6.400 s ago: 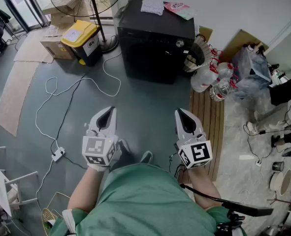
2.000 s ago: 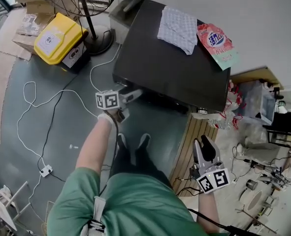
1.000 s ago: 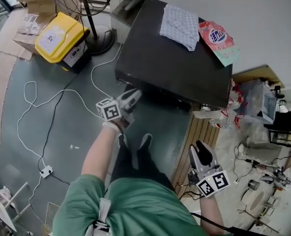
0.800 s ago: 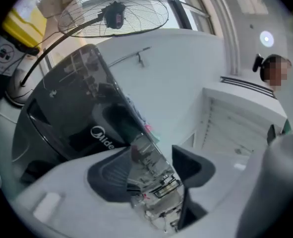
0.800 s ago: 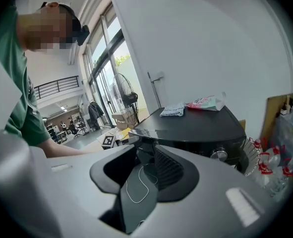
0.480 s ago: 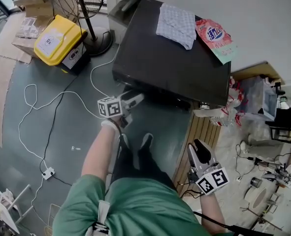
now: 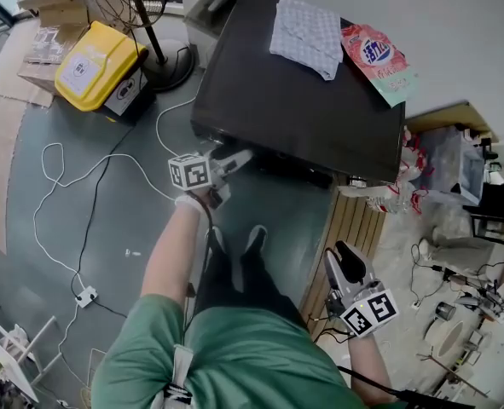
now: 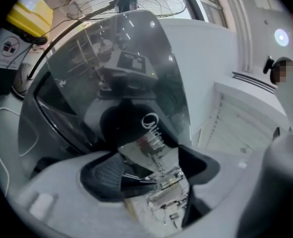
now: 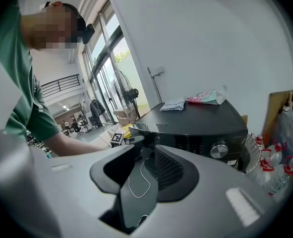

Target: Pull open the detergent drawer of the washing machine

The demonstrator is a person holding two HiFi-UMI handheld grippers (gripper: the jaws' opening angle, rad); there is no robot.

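White-shelled left gripper [image 7: 233, 159] points level, its jaws spread wide after just opening. Their tips stand to either side of the dark, logo-marked detergent drawer [image 8: 131, 125], pads not pressing on it, at the upper left corner of the black washing machine [image 7: 294, 100] front. How far out the drawer stands I cannot tell; the right gripper [image 7: 344, 265] hangs well apart beside the wooden slats [image 7: 354, 220], jaws a little parted and empty.

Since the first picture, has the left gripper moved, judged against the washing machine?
Yes: from near the person's body, the left gripper reached the front top edge of the washing machine. Its fingers have just been opening, the glossy front between them.
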